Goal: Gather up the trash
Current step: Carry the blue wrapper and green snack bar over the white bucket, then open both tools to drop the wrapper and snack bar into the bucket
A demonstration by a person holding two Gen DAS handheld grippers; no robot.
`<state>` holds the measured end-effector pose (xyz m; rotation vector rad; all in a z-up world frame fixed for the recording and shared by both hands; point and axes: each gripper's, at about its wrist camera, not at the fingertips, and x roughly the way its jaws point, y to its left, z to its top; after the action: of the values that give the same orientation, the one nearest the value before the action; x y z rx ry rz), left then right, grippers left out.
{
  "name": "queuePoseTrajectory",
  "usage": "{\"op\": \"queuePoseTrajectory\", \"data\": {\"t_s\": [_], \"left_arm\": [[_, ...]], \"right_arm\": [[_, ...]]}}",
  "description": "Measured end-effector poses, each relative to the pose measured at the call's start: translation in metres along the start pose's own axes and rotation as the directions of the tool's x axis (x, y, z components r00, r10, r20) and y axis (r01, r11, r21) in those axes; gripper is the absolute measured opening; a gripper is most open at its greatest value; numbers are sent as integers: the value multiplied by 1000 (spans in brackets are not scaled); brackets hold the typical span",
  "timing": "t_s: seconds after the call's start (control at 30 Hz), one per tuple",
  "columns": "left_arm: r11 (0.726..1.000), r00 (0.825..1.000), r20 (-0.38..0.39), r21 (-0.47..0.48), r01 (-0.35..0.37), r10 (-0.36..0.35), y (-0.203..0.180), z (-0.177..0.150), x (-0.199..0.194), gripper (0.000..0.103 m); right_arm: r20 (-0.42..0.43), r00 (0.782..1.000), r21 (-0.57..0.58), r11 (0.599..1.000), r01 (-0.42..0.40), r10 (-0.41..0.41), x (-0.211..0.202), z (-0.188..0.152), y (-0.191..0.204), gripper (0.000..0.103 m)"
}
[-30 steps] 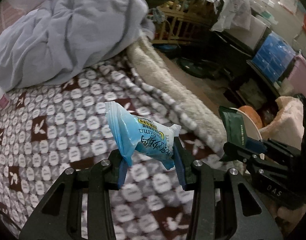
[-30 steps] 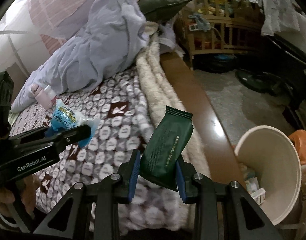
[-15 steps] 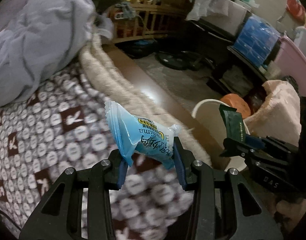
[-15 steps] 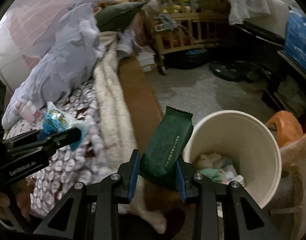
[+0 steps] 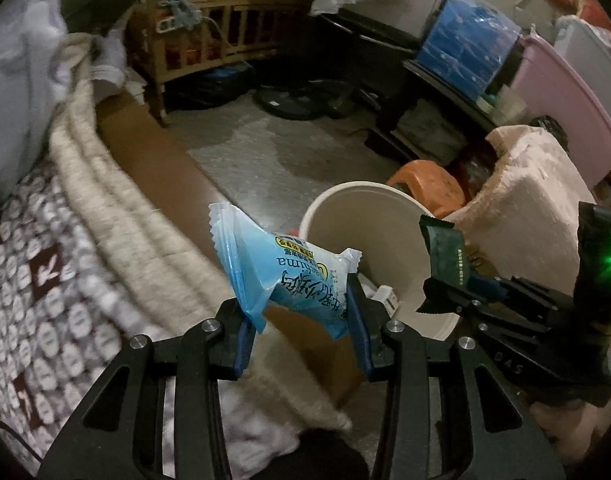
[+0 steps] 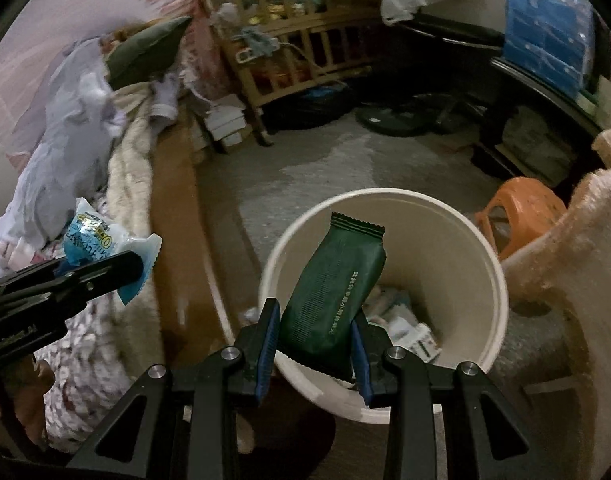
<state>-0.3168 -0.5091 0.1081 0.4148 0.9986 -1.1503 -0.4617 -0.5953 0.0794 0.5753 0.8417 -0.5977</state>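
The left gripper (image 5: 301,322) holds a light blue snack wrapper (image 5: 283,270), its jaws closed on the packet's lower end so that the crimped upper end stands free above the blue pads. The right gripper (image 6: 315,344) holds a dark green wrapper (image 6: 335,292) in the same manner, jaws narrow and pressing the packet's lower part, with the serrated top edge pointing up and away. Both packets are gripped low, which in my judgement leaves most of each packet clear to fall once the jaws part. The receptacle is a cream bin (image 6: 485,264) standing on the floor beside the bed (image 5: 49,280), between the bed's wooden side rail and a pink draped cloth (image 5: 533,208). It already contains pale scraps and small cartons at the bottom. In the right wrist view the green wrapper lies over the bin's mouth. In the left wrist view the blue wrapper appears near the bin's rim on the bed side; whether it is fully over the opening I cannot tell. An orange stool (image 6: 521,216) stands just behind the bin. The step in hand appears to be delivery of both items to the bin. Release of the blue wrapper before it clears the rim risks dropping it on the floor.
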Motion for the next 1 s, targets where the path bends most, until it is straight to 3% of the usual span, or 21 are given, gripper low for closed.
{"op": "queuePoseTrajectory", "data": {"t_s": [0.47,1.0], "left_arm": [[996,995,-47,9,93,-92,-24,21,36,39],[994,993,-51,21,111,-110,-33,25,45,41]], "right_arm": [[-21,998,73,996,53,-52,13,-3,-42,32],[-34,998,101,993,60,-57,21,-5,-55,32]]}}
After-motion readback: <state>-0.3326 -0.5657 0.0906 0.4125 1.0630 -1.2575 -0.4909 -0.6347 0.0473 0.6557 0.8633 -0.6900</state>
